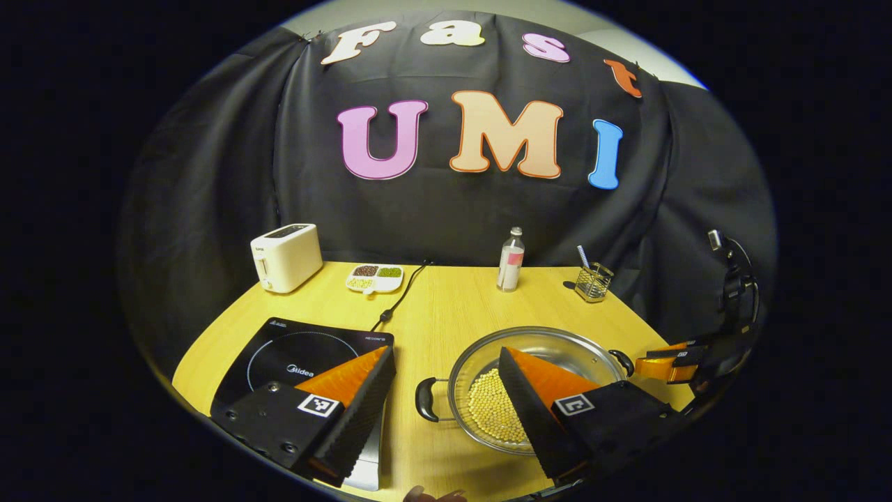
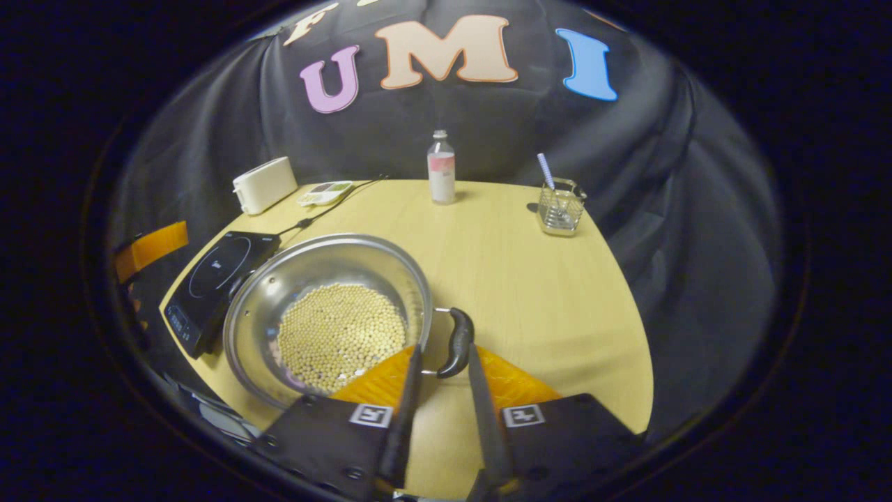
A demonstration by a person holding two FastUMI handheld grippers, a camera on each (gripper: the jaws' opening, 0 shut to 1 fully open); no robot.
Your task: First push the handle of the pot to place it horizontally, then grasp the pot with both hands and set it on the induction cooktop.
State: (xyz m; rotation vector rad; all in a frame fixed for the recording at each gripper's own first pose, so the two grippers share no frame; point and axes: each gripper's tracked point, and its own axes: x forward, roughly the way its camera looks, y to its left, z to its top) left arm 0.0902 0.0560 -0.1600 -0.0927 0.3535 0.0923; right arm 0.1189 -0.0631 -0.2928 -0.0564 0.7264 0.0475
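1. A steel pot point(image 2: 327, 314) holding pale beans sits on a yellow table point(image 2: 543, 279). It has not yet been moved to the black cooktop point(image 2: 216, 279), which lies flat on the table just beyond the pot's far side as seen from the right tongs.
2. The pot has two black side handles. In the right gripper view, the near handle point(image 2: 456, 341) sits just ahead of the right tongs point(image 2: 442, 373). In the left gripper view, the other handle point(image 1: 425, 399) is ahead of the left tongs point(image 1: 446, 390), between their two fingers.
3. The handles look to lie level across the pot, so the pushing step seems done, though this is a judgement. Gripping with both hands, lifting and setting the pot on the cooktop are still to do.
4. Right tongs: nearly closed, with a narrow gap. The fingertips reach the lower end of the near handle, but I cannot tell whether both press on it.
5. Left tongs: wide open and holding nothing. One finger is over the cooktop, the other over the pot's bowl.
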